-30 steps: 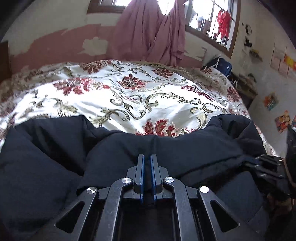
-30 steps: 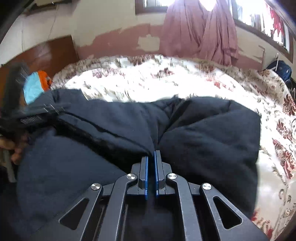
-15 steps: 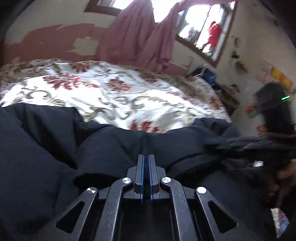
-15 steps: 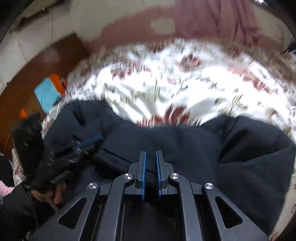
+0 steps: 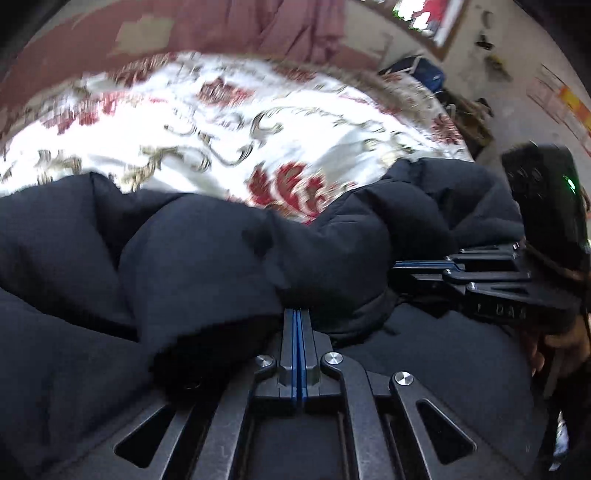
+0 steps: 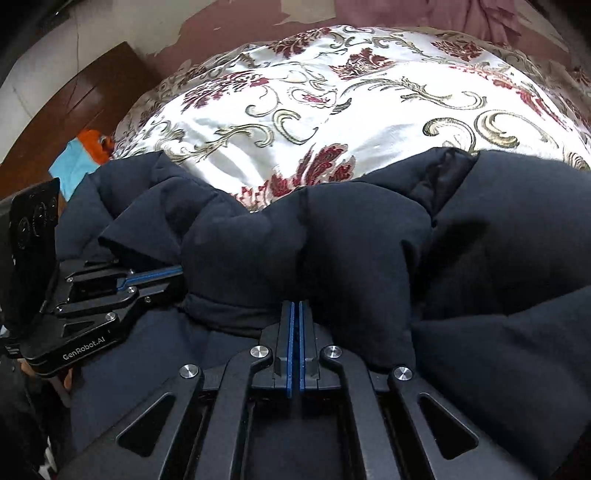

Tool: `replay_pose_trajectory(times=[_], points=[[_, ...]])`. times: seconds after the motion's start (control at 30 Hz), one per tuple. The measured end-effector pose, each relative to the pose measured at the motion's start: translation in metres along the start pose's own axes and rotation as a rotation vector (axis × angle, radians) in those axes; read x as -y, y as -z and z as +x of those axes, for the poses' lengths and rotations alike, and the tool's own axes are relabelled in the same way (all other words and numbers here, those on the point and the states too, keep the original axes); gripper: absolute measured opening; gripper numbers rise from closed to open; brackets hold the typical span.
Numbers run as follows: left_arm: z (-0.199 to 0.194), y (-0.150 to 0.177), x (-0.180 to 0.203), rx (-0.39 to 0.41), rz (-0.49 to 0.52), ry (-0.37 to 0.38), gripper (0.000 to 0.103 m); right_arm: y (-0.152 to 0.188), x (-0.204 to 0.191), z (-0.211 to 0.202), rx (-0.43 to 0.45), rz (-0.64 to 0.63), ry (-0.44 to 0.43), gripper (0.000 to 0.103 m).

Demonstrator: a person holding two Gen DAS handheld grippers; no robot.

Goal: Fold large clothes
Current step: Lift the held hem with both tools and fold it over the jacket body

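Observation:
A large dark navy padded jacket (image 5: 207, 266) lies bunched across the near side of the bed and also fills the right wrist view (image 6: 369, 240). My left gripper (image 5: 297, 314) is shut on a fold of the jacket, which covers its fingertips. My right gripper (image 6: 295, 306) is shut on another fold of the same jacket. Each gripper shows in the other's view: the right one at the right edge (image 5: 424, 267), the left one at the left edge (image 6: 162, 277). They hold the jacket's near edge close together.
The bed carries a white bedspread with red and gold floral scrolls (image 6: 332, 103) beyond the jacket. A wooden headboard (image 6: 74, 107) and an orange and blue item (image 6: 81, 155) lie left. Pink curtains (image 5: 277, 26) hang on the far wall, with clutter at the right wall (image 5: 424, 74).
Both grippers have drawn the jacket's held folds toward each other and tilted downward. The jacket is more bunched between them, and the two grippers now sit much closer together.

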State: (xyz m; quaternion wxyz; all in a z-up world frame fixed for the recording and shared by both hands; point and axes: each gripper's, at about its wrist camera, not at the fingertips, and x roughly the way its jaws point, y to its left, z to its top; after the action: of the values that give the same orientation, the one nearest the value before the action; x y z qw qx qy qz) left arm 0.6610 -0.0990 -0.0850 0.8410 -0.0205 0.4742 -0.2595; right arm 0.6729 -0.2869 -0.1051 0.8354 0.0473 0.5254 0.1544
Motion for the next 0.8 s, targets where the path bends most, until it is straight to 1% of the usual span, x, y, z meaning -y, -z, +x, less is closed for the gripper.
replay_pose_trajectory(times=[0.07, 0.13, 0.2, 0.27, 0.3, 0.33, 0.37, 0.47, 0.53, 0.57, 0.6, 0.63, 0.7, 0.73, 0.77, 0.8], points=[[0.01, -0.003, -0.008, -0.028, -0.053, -0.001, 0.004, -0.003, -0.004, 0.007, 0.01, -0.001, 0.03, 0.0], [0.014, -0.003, -0.008, -0.033, -0.057, -0.015, 0.004, -0.003, -0.011, 0.009, 0.023, -0.022, 0.066, 0.0], [0.011, 0.002, -0.005, -0.006, -0.041, -0.019, 0.004, 0.0, -0.016, -0.001, 0.046, -0.042, 0.073, 0.0], [0.002, 0.008, -0.005, 0.037, -0.028, -0.007, 0.004, 0.004, -0.021, -0.023, 0.095, -0.057, 0.059, 0.0], [-0.004, 0.009, -0.004, 0.064, -0.018, 0.004, 0.004, 0.005, -0.023, -0.034, 0.121, -0.072, 0.052, 0.0], [-0.013, 0.012, -0.002, 0.097, -0.004, 0.019, 0.004, 0.006, -0.028, -0.048, 0.155, -0.092, 0.041, 0.003], [-0.024, 0.015, 0.001, 0.134, 0.016, 0.043, 0.004, 0.006, -0.03, -0.058, 0.18, -0.107, 0.034, 0.003], [-0.062, 0.023, 0.016, 0.291, 0.107, 0.117, 0.004, -0.003, -0.032, -0.082, 0.253, -0.126, 0.042, 0.003], [-0.079, 0.021, 0.021, 0.371, 0.124, 0.116, 0.004, -0.012, -0.023, -0.085, 0.279, -0.089, 0.05, 0.004], [-0.081, 0.014, 0.022, 0.384, 0.111, 0.076, 0.004, -0.018, -0.019, -0.081, 0.272, -0.061, 0.047, 0.004], [-0.076, 0.005, 0.02, 0.356, 0.084, -0.004, 0.004, -0.023, -0.013, -0.075, 0.258, -0.032, 0.046, 0.004], [-0.069, -0.004, 0.018, 0.312, 0.057, -0.071, 0.004, -0.025, -0.009, -0.07, 0.246, -0.014, 0.048, 0.004], [-0.045, -0.017, 0.0, 0.183, -0.036, -0.187, 0.004, -0.024, -0.006, -0.055, 0.199, -0.001, 0.067, 0.004], [-0.036, -0.018, -0.01, 0.138, -0.075, -0.21, 0.004, -0.023, -0.006, -0.047, 0.174, -0.003, 0.077, 0.004], [-0.031, -0.016, -0.016, 0.115, -0.099, -0.205, 0.004, -0.018, -0.005, -0.039, 0.143, -0.01, 0.08, 0.004], [-0.027, -0.015, -0.024, 0.1, -0.129, -0.178, 0.004, -0.014, -0.008, -0.028, 0.119, -0.016, 0.073, 0.004]])
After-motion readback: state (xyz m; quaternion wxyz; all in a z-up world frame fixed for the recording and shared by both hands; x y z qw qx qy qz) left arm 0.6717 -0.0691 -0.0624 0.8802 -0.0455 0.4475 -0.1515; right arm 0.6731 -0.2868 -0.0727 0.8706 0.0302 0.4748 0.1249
